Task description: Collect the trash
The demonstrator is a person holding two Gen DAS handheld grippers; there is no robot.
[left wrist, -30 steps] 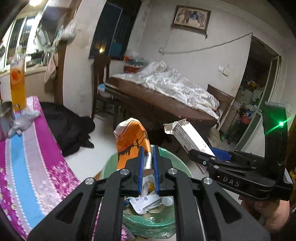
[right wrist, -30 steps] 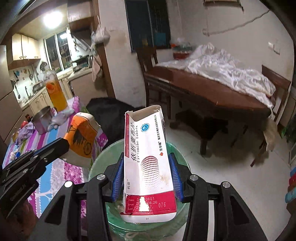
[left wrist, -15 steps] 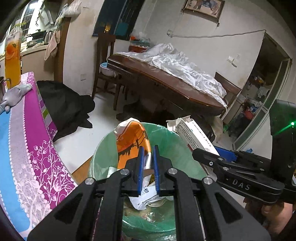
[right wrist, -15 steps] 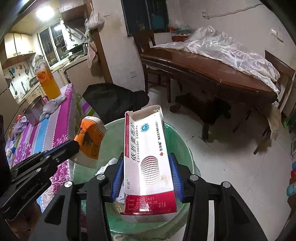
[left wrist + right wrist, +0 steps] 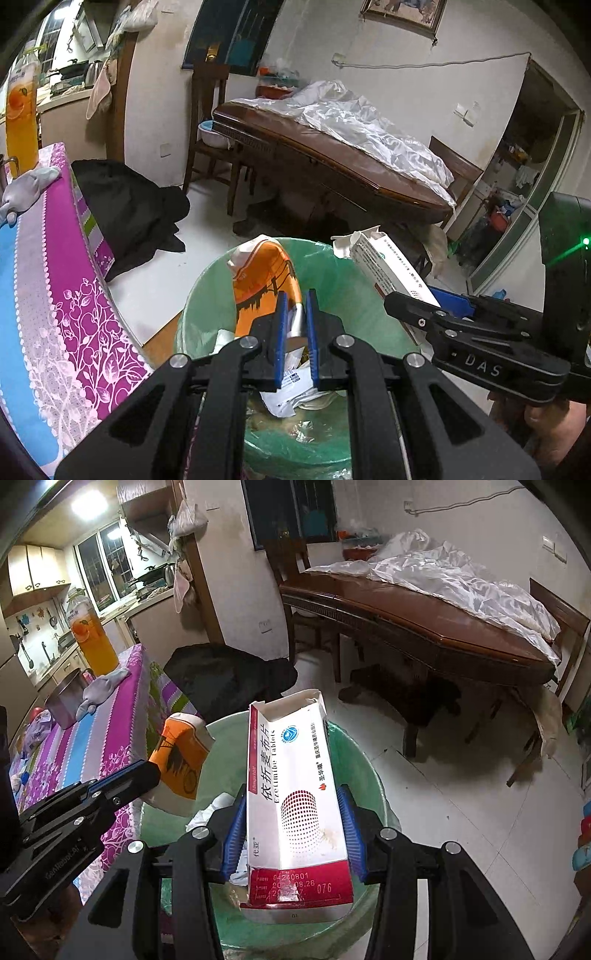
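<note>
Green-lined round bin (image 5: 207, 314) held paper scraps; left gripper (image 5: 294, 317) pinched one orange packet (image 5: 258, 280), right gripper (image 5: 291, 819) clamped one white box (image 5: 295, 786).

The trash bin (image 5: 332, 280) has a pale green bag in it. The wrapper (image 5: 262, 280) is orange with a white top and a black bike drawing. The box (image 5: 295, 794) is white with a red bottom, a red strip down one side, red dots, and a small blue round mark. The grippers are black with blue pads (image 5: 232, 830). The tablecloth (image 5: 66, 295) has pink and blue stripes with white flowers and apples. The bottle (image 5: 92, 638) holds orange drink. The big table (image 5: 424, 627) is dark brown, with a shiny white sheet (image 5: 461, 583) on it. The floor (image 5: 443, 794) is white. A black heap (image 5: 129, 210) lies by the wall.
</note>
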